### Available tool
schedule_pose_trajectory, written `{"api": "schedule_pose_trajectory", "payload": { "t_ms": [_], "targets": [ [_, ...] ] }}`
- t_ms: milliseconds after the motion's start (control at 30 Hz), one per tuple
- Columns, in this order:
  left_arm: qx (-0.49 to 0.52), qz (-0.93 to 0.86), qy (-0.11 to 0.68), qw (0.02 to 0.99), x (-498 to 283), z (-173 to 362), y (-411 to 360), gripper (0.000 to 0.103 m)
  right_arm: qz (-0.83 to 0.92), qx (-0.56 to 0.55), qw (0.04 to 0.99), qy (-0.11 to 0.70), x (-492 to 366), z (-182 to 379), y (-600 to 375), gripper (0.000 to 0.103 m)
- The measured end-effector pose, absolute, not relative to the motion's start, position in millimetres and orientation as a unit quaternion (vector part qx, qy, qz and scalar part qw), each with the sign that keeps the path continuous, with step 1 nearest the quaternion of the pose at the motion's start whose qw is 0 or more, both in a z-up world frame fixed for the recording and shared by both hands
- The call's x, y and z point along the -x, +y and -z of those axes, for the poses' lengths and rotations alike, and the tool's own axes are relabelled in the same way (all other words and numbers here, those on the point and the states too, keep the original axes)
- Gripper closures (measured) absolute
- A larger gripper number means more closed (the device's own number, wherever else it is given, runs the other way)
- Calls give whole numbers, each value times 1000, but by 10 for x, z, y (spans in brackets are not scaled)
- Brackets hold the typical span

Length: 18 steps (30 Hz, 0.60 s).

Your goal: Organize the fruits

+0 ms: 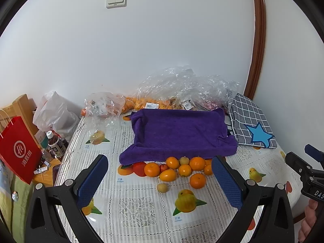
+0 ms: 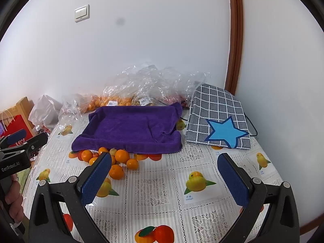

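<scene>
Fruits (image 1: 178,169) lie clustered mid-frame against the purple towel's (image 1: 178,133) near edge, just beyond the left claw (image 1: 160,179), spread wide and empty. Right claw (image 2: 164,179), equally wide, has them at its left finger (image 2: 97,178).

The purple towel (image 1: 178,135) covers whatever lies beneath it and overlaps the rear of the loose fruit pile (image 1: 178,169). Crumpled clear plastic bags (image 1: 182,89) blur their contents. In the right wrist view, the gripper's left finger (image 2: 97,178) hides part of the pile.
</scene>
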<state>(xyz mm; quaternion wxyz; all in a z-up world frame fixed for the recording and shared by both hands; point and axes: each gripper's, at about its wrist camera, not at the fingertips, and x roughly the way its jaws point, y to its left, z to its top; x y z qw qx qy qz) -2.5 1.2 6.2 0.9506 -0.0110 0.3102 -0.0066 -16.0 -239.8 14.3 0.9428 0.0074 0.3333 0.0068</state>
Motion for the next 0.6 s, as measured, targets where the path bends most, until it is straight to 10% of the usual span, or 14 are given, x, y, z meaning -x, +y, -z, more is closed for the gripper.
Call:
{"api": "schedule_pose_trajectory", "payload": {
  "t_ms": [600],
  "targets": [
    [14, 6, 308, 951, 28, -61, 51, 0, -11, -10, 944, 330, 184, -159, -2354, 0]
  ]
}}
